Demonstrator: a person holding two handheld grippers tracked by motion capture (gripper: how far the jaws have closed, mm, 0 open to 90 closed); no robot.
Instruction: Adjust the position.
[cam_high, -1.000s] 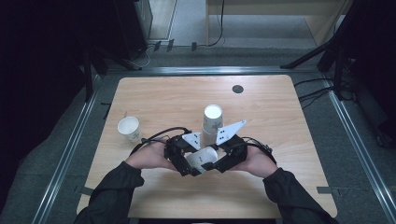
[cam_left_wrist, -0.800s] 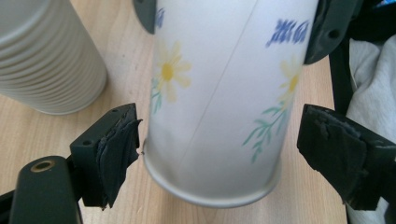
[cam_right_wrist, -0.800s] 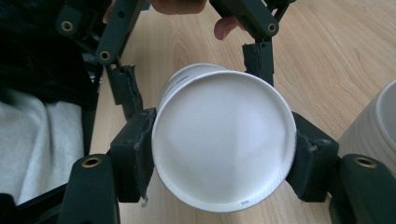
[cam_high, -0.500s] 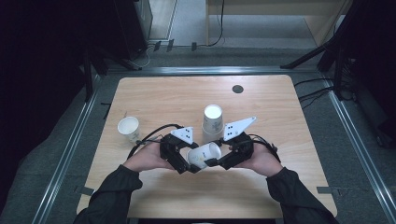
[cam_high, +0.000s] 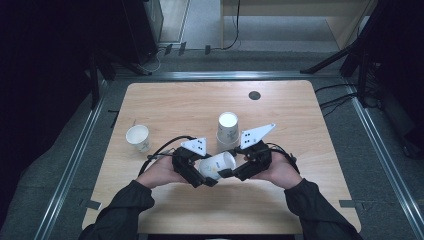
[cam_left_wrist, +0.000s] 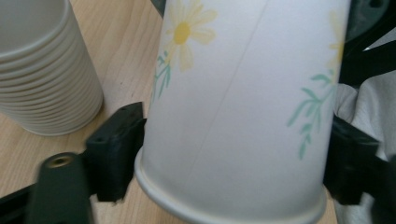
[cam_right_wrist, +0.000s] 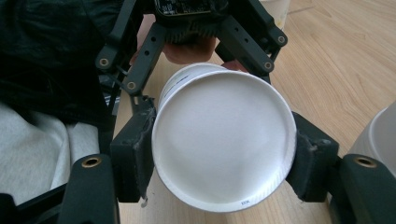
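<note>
White paper, thin-walled and tapered, with a yellow daisy and green sprigs printed on the side: that's the cup (cam_high: 216, 166) you've got lying on its side between your two grippers, above the near middle of the table (cam_high: 300, 210). Its rolled rim is visible in the left gripper view, and its flat round base (cam_right_wrist: 224, 147) in the right gripper view.

Your left gripper (cam_high: 204, 176) has its black jaws on both sides of the cup wall (cam_left_wrist: 243, 121) near the rim, and its pads are touching the paper. These jaws have just been closing, with the cup between them. Your right gripper (cam_high: 231, 170) is clamped across the base end with pads pressed on both sides, at about mid-width.

The tabletop is pale wood grain, matte, with a dark round grommet (cam_high: 254, 95) at the far side. A ribbed stack of nested cups (cam_high: 227, 129) stands upright just beyond the grippers. A single cup (cam_high: 138, 137) stands well off to your left.

Compared with a second ago, both hands sit in almost the same spot. The held cup has tipped flatter, with more of its side showing between the grippers. The stack and the lone cup have not moved.
</note>
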